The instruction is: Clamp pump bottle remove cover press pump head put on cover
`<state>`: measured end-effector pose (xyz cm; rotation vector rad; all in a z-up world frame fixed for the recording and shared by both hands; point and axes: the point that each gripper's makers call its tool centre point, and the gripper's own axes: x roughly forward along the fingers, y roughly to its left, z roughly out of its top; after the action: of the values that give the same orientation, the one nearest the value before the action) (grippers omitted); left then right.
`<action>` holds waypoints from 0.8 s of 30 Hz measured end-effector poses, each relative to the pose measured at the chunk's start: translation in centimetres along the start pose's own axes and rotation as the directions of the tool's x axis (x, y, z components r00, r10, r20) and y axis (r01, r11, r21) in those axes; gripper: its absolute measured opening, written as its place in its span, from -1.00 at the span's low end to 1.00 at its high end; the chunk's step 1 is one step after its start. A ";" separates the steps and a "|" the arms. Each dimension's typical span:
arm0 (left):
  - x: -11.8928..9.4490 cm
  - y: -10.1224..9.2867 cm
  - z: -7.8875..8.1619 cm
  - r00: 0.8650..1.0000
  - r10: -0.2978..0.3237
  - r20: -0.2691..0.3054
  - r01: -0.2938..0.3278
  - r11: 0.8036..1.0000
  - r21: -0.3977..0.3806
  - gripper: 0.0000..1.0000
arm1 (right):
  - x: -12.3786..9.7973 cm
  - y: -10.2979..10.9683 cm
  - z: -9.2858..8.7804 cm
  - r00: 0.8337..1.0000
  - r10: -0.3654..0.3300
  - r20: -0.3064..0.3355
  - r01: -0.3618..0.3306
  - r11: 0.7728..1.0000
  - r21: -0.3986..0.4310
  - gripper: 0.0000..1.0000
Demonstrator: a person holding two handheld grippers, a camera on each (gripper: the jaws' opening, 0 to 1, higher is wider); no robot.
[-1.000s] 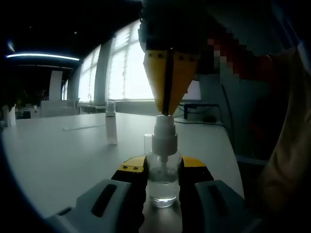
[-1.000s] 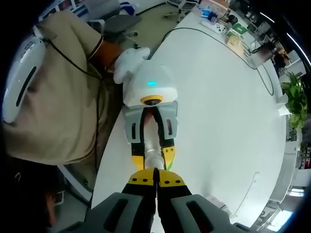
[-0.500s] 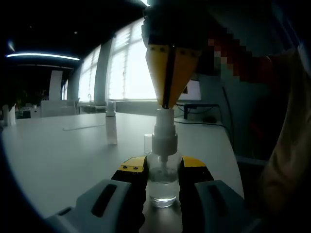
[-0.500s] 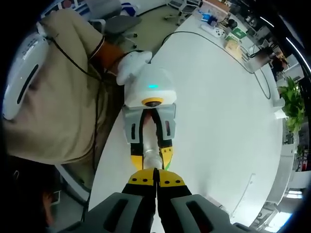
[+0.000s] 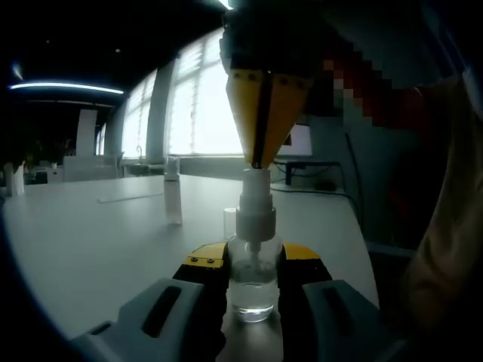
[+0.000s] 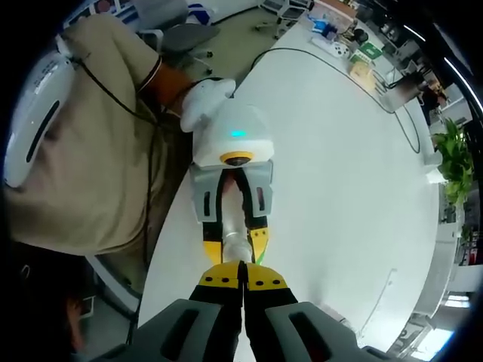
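Left hand-held gripper (image 5: pixel 253 275) clenched on bottle (image 5: pixel 251 283), cover (image 5: pixel 173 190) off at frame centre-left; right hand-held gripper (image 5: pixel 259 162), jaws closed, on pump head (image 5: pixel 256 202); re-covering remains.

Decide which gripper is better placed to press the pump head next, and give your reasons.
Right. The right gripper, fingers shut, points down right above the pump head, while the left gripper is busy clamping the bottle.

Two hand-held grippers are showing: the left hand-held gripper (image 5: pixel 253 273) and the right hand-held gripper (image 5: pixel 259 162). One pump bottle (image 5: pixel 253 264) is standing between the left one's jaws. One clear cover (image 5: pixel 173 200) is standing apart on one white surface (image 5: pixel 98 241). One potted plant (image 6: pixel 453 162) is showing.
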<state>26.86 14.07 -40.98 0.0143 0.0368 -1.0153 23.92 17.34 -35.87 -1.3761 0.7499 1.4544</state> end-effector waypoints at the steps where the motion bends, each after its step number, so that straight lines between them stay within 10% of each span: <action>1: 0.0 0.0 0.0 1.000 0.000 0.000 0.000 1.000 0.000 -0.68 | 0.0 0.0 0.0 1.000 0.000 -0.002 0.000 1.000 -0.002 -1.00; 24: 0.0 0.1 0.0 1.000 0.000 -0.001 0.000 1.000 0.003 -0.68 | 0.7 0.1 -0.1 0.997 0.018 -0.078 -0.019 1.000 -0.009 -1.00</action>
<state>26.91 14.09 -41.02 0.0176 0.0364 -1.0155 23.93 17.37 -36.62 -1.4439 0.8083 1.4271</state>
